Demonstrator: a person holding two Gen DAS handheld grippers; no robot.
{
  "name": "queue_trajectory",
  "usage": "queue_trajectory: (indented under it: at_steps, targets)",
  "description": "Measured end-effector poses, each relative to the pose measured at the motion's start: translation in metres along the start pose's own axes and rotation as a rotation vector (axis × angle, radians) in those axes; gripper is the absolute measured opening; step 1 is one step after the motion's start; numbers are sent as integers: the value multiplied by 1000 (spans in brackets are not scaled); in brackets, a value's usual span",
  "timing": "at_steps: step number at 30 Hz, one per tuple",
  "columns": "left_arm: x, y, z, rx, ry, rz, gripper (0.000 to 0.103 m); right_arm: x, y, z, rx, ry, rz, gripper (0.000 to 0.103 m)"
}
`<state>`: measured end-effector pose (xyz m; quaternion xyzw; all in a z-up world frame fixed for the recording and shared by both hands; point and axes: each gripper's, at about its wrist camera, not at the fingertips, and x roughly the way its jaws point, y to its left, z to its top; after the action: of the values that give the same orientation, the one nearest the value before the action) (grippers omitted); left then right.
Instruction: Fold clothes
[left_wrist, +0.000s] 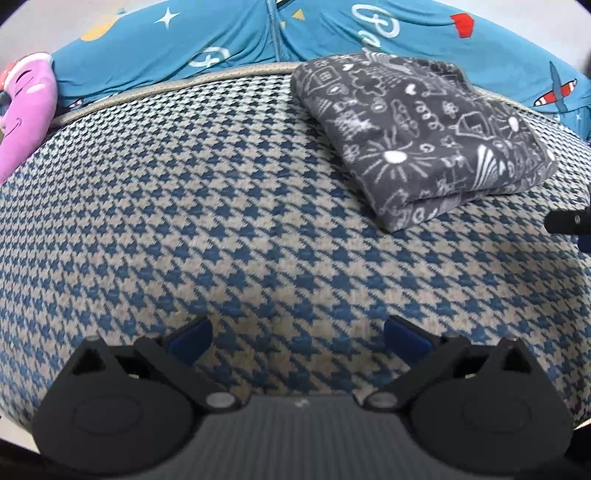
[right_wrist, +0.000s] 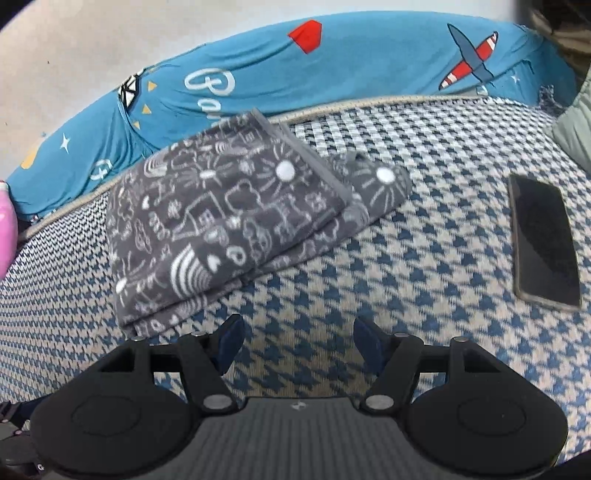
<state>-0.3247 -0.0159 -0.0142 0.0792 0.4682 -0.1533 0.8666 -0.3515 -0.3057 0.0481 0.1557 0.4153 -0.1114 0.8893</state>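
A grey patterned garment (left_wrist: 424, 136), already folded into a thick rectangle, lies on the houndstooth surface (left_wrist: 221, 221) at the upper right of the left wrist frame and upper left of centre in the right wrist frame (right_wrist: 229, 225). Both the left gripper (left_wrist: 297, 338) and the right gripper (right_wrist: 298, 341) sit at the bottom of their frames with jaws spread wide and nothing between them. A dark phone (right_wrist: 545, 240) lies at the right, while a blue printed cloth (right_wrist: 332, 62) behind and a pink object (left_wrist: 26, 110) at the left edge are cut off.
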Motion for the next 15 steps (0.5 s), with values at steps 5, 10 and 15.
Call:
queue_trajectory:
  at_steps: [5,10,15]
  targets:
    - [4,-3,10,27,-25,-22,103,-2,-12,12,18,-22,-5,67]
    - [8,-7,20,22,-23,-32,103,0,-23,19,44,-13,-7,67]
    - [9,-4,35,-6,-12,-57,103,0,-36,23,104,-21,13,71]
